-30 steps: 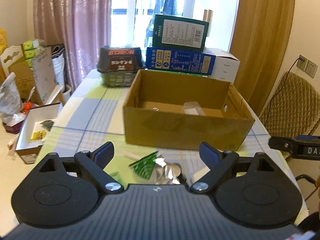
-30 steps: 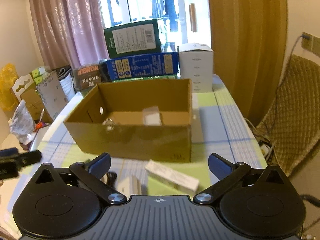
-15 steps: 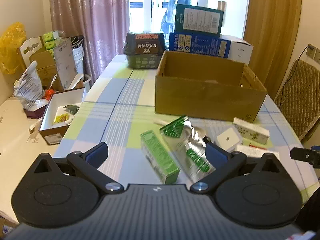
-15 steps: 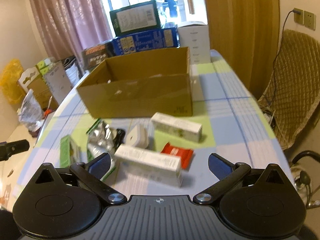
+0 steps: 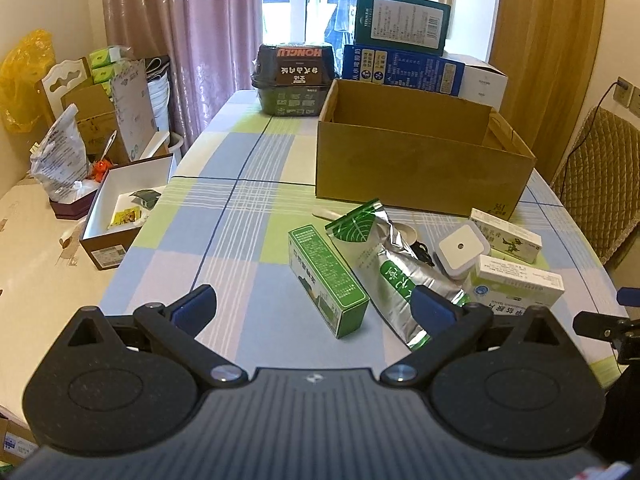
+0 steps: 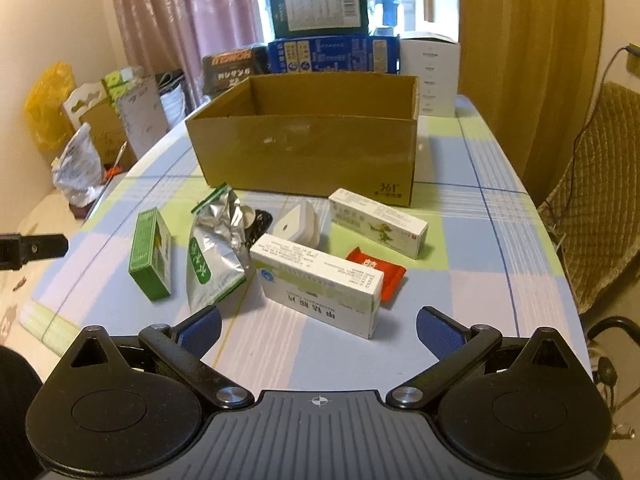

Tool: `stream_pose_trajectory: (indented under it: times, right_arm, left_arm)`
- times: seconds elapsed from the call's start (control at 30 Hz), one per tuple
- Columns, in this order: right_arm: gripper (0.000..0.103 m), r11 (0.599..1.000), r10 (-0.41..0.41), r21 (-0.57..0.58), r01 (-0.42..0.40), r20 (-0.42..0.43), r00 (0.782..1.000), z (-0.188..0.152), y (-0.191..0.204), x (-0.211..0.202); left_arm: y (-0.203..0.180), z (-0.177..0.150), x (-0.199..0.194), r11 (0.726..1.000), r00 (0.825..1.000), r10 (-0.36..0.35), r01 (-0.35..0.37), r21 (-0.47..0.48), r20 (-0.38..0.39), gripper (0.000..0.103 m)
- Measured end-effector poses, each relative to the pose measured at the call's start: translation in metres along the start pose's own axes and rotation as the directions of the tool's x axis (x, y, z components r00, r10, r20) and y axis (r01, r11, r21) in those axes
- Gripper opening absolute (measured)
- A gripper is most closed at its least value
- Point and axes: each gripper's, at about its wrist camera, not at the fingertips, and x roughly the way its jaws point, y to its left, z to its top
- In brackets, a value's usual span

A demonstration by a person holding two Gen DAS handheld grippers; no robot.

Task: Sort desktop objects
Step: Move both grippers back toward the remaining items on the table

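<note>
Change: both views have pulled back from the cardboard box (image 6: 308, 148); the whole clutter now shows mid-frame.
Left gripper (image 5: 312, 306): spread wide, empty, above green box (image 5: 326, 280).
Right gripper (image 6: 318, 326): spread wide, empty, before white carton (image 6: 318, 280).
Meaning: next pick likely.

Daylight enters from the window (image 5: 316, 0) at the far end of the room, and the glass is overexposed to almost pure white in both views. The stacked boxes in front of it look darker because they are lit from behind. The desk (image 5: 240, 216) is evenly and softly lit; the green box (image 5: 326, 276) throws only a faint shadow on its near side. The silver foil pouch (image 6: 218, 248) shows small bright reflections. Both pictures are sharp in the centre. The fisheye lens bends straight lines near the edges, and the corners are black.
</note>
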Motion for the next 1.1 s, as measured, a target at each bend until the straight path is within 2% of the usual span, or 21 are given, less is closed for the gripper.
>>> stream_pose_trajectory:
  times: [0.37,0.57,0.73,0.83,0.93,1.1]
  right_arm:
    - [0.101,0.997,0.011,-0.08,-0.014,-0.043,0.999,0.003,0.001,0.013]
    - [0.101,0.991,0.008,-0.133,-0.016,-0.058,0.998,0.011,0.001,0.022]
    - [0.101,0.976,0.012,-0.216,-0.026,-0.066,0.998,0.02,0.002,0.03]
    - [0.1,0.953,0.016,-0.301,-0.039,-0.078,0.997,0.026,0.005,0.038]
    - [0.1,0.918,0.041,-0.388,-0.078,-0.103,0.994,0.032,0.007,0.047]
    - [0.1,0.835,0.075,-0.531,-0.146,-0.153,0.985,0.039,0.014,0.064]
  left_arm:
    - [-0.003,0.003,0.008,1.0,1.0,-0.019,0.019,0.025,-0.009,0.101]
    - [-0.006,0.005,0.018,0.998,0.999,-0.022,0.024,0.062,-0.037,0.101]
    - [-0.01,0.008,0.031,0.992,0.996,-0.047,0.056,0.111,-0.077,0.1]
    - [-0.011,0.011,0.041,0.989,0.994,-0.053,0.067,0.136,-0.098,0.1]
    - [-0.012,0.016,0.055,0.985,0.99,-0.06,0.08,0.155,-0.128,0.094]
    - [-0.014,0.024,0.084,0.976,0.981,-0.069,0.104,0.19,-0.183,0.092]
